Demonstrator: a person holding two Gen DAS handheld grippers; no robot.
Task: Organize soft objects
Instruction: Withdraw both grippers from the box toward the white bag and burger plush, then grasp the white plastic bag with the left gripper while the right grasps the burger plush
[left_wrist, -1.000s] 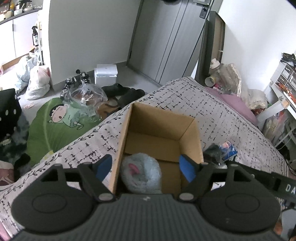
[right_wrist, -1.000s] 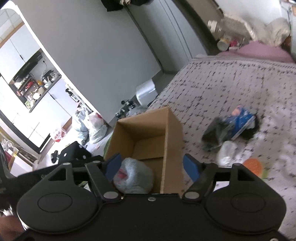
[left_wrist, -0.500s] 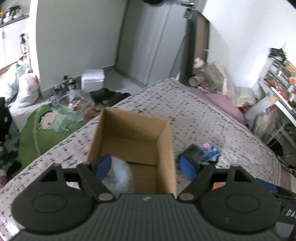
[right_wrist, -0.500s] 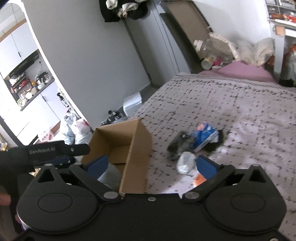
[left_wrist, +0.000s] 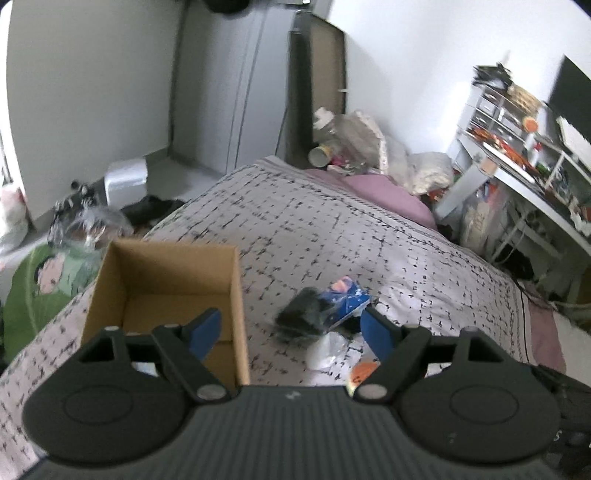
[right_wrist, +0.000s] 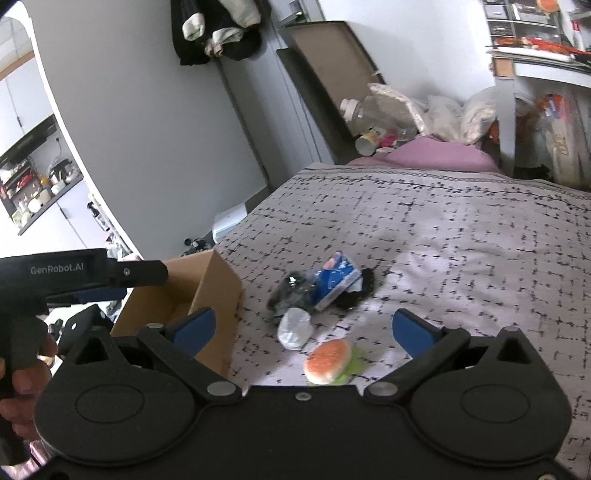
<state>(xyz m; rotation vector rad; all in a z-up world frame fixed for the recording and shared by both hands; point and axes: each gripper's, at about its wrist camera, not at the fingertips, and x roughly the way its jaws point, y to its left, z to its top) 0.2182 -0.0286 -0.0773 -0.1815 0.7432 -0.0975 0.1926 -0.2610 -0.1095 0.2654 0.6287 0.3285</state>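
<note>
Your right tool (right_wrist: 301, 328) is spread as wide as it goes, nothing between its blue pads, nothing touched. Just ahead of it on the bed (right_wrist: 461, 236) lies the burger toy (right_wrist: 328, 361), bun side up, its long axis running from lower left to upper right, a green fringe showing under its right edge. Beyond that sits a white crumpled wad (right_wrist: 294, 328), then a dark bundle (right_wrist: 295, 291) touching a blue packet (right_wrist: 334, 280) whose long side tilts up toward the right.

Your left tool (left_wrist: 291, 328) is also released and empty, jaws well apart. Its left pad hangs over the open cardboard box (left_wrist: 166, 273); its right pad is above the bed near the same heap: dark bundle (left_wrist: 303, 314), blue packet (left_wrist: 347, 291), white wad (left_wrist: 325, 349), and an orange sliver of the burger toy (left_wrist: 364, 369) at the tool's edge.

The box stands upright, mouth up, its right wall just beside the heap but apart from it. In the right view your left hand (right_wrist: 22, 380) and its tool reach over the box. To the right of the heap the patterned bed lies bare up to the purple pillow (right_wrist: 428, 153)
</note>
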